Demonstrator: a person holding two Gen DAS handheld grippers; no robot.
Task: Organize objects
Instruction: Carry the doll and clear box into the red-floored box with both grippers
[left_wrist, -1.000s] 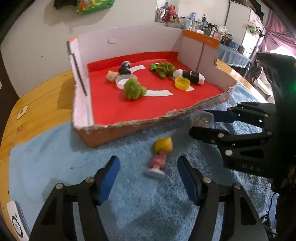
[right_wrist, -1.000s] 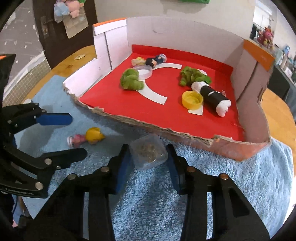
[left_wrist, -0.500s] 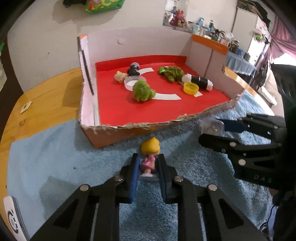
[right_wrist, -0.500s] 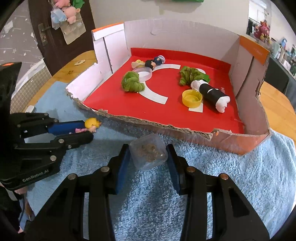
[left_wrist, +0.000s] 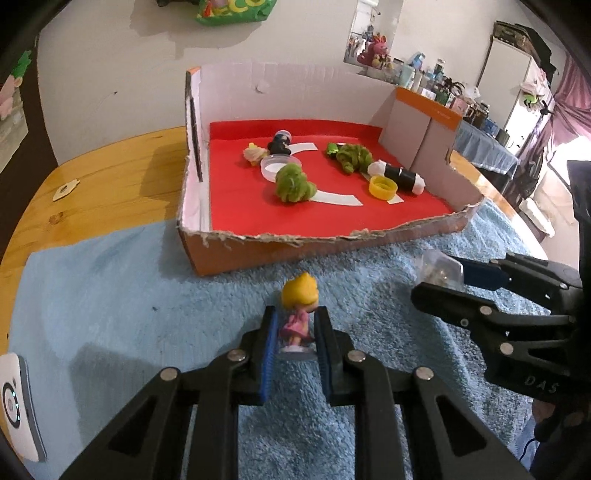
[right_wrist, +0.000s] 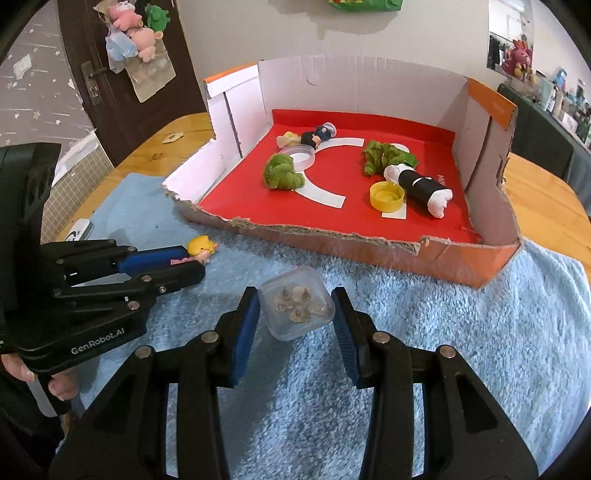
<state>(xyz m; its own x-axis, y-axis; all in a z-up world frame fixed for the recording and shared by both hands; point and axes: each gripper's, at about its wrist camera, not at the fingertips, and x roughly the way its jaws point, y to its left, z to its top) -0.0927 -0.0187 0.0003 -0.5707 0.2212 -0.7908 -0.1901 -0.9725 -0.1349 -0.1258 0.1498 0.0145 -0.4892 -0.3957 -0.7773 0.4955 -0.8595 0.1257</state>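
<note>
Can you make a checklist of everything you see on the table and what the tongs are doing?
Surface: blue towel on a wooden table.
Job's things: doll in the left tongs; clear box of small bits between the right tongs; red-floored box behind.
Clutter: in the box, two green lumps, yellow cap, black-and-white roll, clear lid, small figure.
Grippers: left shut on doll; right around clear box, grip unclear.
Cables: nothing seen.
Surroundings: door, toys on wall, shelf of bottles.
</note>
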